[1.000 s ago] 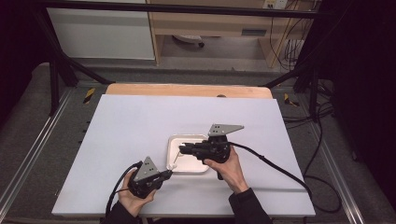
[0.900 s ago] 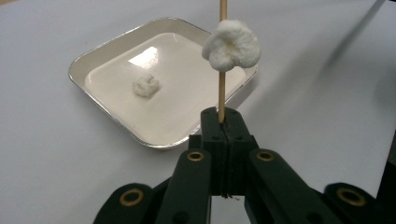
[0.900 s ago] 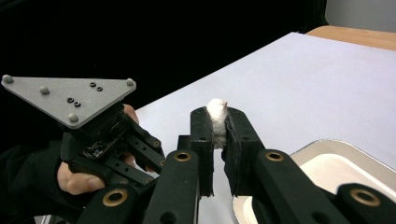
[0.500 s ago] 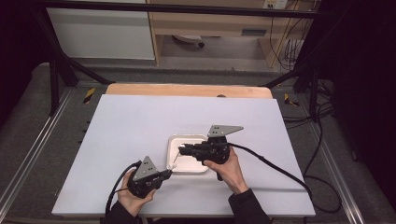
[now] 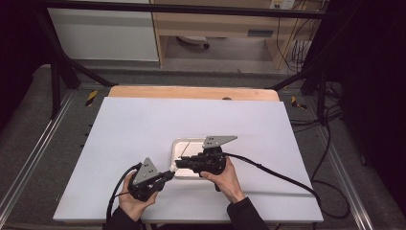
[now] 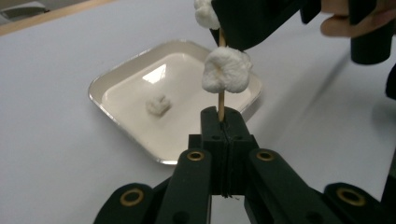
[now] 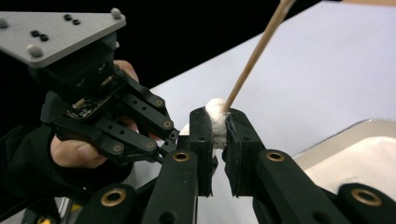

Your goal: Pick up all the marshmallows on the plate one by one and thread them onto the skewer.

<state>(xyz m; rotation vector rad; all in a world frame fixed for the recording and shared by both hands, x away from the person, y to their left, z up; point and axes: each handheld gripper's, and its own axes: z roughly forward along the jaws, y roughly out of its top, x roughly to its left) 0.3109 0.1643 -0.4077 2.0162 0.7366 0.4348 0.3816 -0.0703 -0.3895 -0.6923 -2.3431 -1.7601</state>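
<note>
High view: left gripper [image 5: 168,174] and right gripper [image 5: 178,163] meet at the near edge of the white tray [image 5: 181,145], near the table's [image 5: 143,124] front edge; skewer too small to make out.

Left gripper view: jaws pressed together on a wooden skewer [image 6: 221,99], long axis upright, one puffy white marshmallow [image 6: 226,69] threaded on it, a second [image 6: 206,12] cut off at the top; a loose one [image 6: 158,104] lies in the tray.

Right gripper view: jaws pinch a marshmallow [image 7: 216,122] (squashed); the skewer tip runs out of frame.
</note>
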